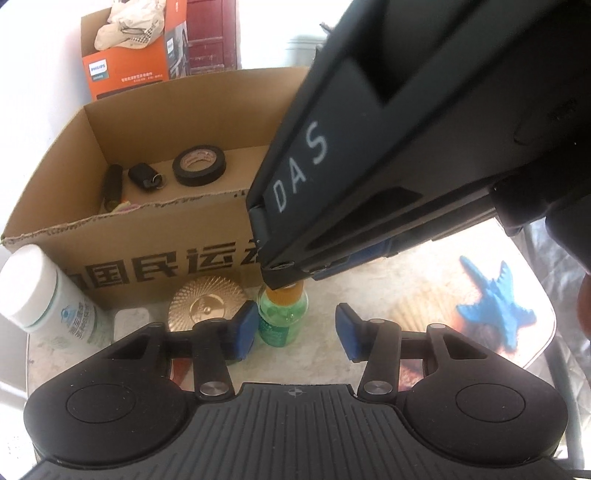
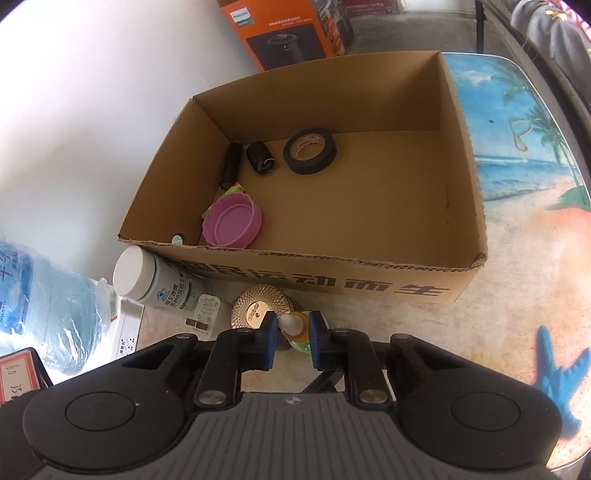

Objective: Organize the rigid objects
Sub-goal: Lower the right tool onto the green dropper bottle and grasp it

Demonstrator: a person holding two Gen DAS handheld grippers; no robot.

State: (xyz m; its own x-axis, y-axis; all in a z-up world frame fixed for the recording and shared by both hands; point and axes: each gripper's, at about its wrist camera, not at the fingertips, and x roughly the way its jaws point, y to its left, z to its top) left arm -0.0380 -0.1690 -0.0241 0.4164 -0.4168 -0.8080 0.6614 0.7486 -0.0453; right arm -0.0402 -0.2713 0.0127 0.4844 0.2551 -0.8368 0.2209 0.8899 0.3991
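Your right gripper (image 2: pixel 291 341) jaws are clamped on the small green bottle's (image 1: pixel 282 314) orange cap; your left gripper (image 1: pixel 294 328) jaws stand apart, unclenched.

"DAS" handwritten in white on the black gripper body (image 1: pixel 369 147) crossing at upper right. "PHILIPS" printed on the orange carton (image 2: pixel 280 33) beyond the cardboard box (image 2: pixel 332 284), whose near wall bears large black Chinese characters. Handwritten digits, roughly "60 35", on a red-bordered tag (image 2: pixel 14 373) at near left.
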